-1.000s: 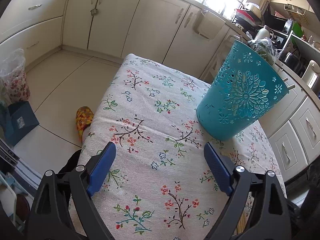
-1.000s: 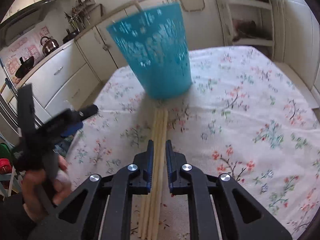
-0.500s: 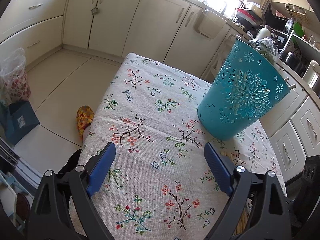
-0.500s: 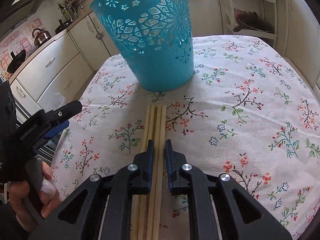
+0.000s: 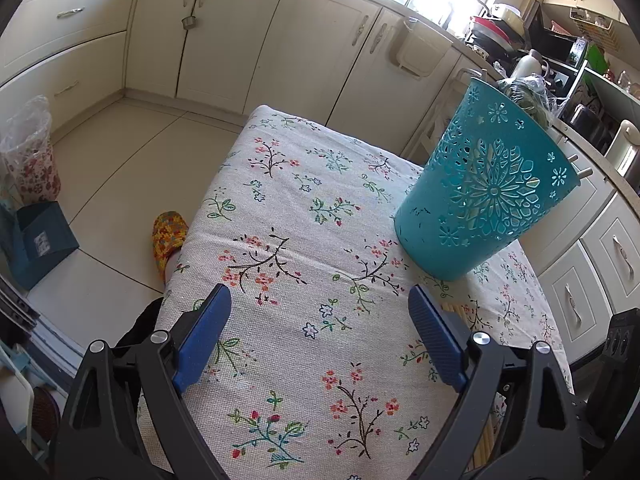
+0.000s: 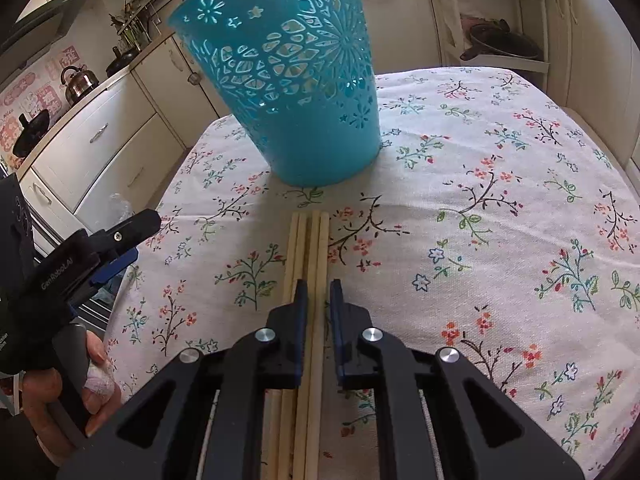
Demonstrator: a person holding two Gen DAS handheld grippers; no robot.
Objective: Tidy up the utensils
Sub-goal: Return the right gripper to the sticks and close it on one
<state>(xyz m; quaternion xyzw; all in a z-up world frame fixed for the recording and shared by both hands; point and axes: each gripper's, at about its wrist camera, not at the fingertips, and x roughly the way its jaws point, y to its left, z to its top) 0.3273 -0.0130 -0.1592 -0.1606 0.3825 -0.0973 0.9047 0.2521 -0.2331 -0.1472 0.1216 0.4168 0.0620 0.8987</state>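
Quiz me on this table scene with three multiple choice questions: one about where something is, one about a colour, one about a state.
1. The chopsticks at the right gripper are: A on the floor; B over the tablecloth, short of the basket; C on the counter.
2. The basket is: A red; B teal; C white.
3. The left gripper is: A shut on a chopstick; B gripping the basket; C open and empty.
Answers: B, their tips stop before the basket's base; B, its pierced wall is teal; C, only cloth shows between its wide-apart fingers.
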